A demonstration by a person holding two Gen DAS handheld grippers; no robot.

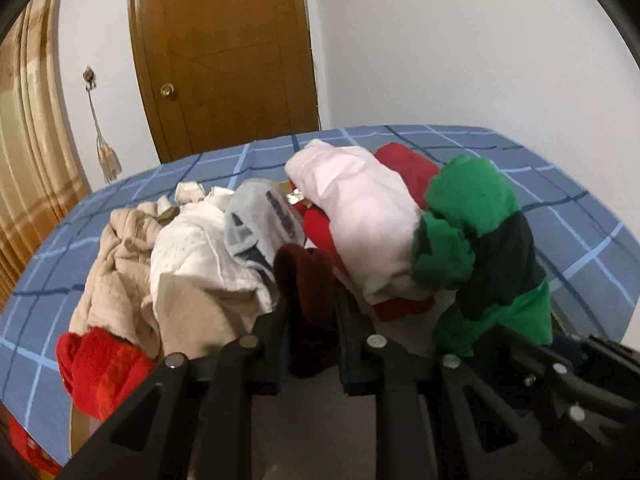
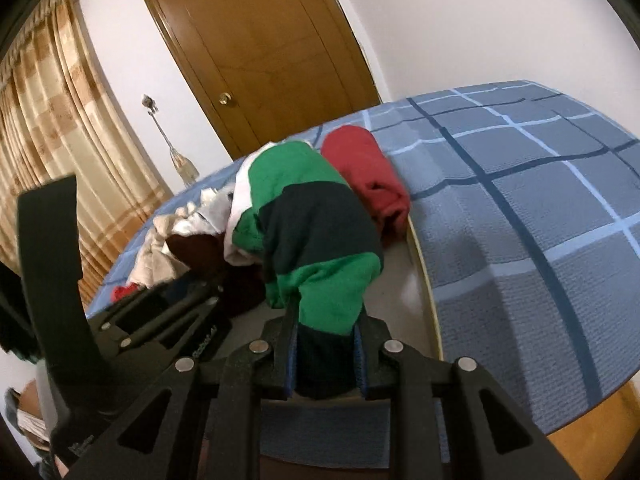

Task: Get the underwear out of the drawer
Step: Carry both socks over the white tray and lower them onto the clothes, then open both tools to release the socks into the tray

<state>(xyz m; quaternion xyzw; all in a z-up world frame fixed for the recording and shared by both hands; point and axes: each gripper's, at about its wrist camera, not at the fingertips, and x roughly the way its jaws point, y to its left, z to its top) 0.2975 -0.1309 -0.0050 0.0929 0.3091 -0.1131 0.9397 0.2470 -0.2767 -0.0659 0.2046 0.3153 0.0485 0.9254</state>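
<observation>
Both grippers are clamping underwear over a bed w/ a blue checked bedspread (image 1: 560, 240). L gripper (image 1: 310, 304) is pinching a dark maroon piece (image 1: 304, 280) btwn its pads, the fabric bunching up above the jaws and hanging down btwn the fingers. R gripper (image 2: 326, 340) is squeezing a green & dark navy striped pair (image 2: 320, 240), cloth rising in a lump above the tips; in the left wrist view the same pair (image 1: 480, 240) is sitting at the right end of the heap. A pile of underwear is lying on the bedspread just ahead of both grippers: a beige piece (image 1: 116, 272) at the left, a white mesh one (image 1: 188, 252) beside it, a grey one (image 1: 256, 224), a pale pink one (image 1: 360, 208) leaning on a rolled red one (image 1: 408, 168), plus a bright red piece (image 1: 96, 372) at the near left edge. Behind the bed a brown wooden door (image 1: 224, 52) w/ a brass knob (image 1: 167, 91) is standing shut, tan curtains (image 1: 32, 152) hanging at the left. Drawer itself: can't tell which surface it is.
</observation>
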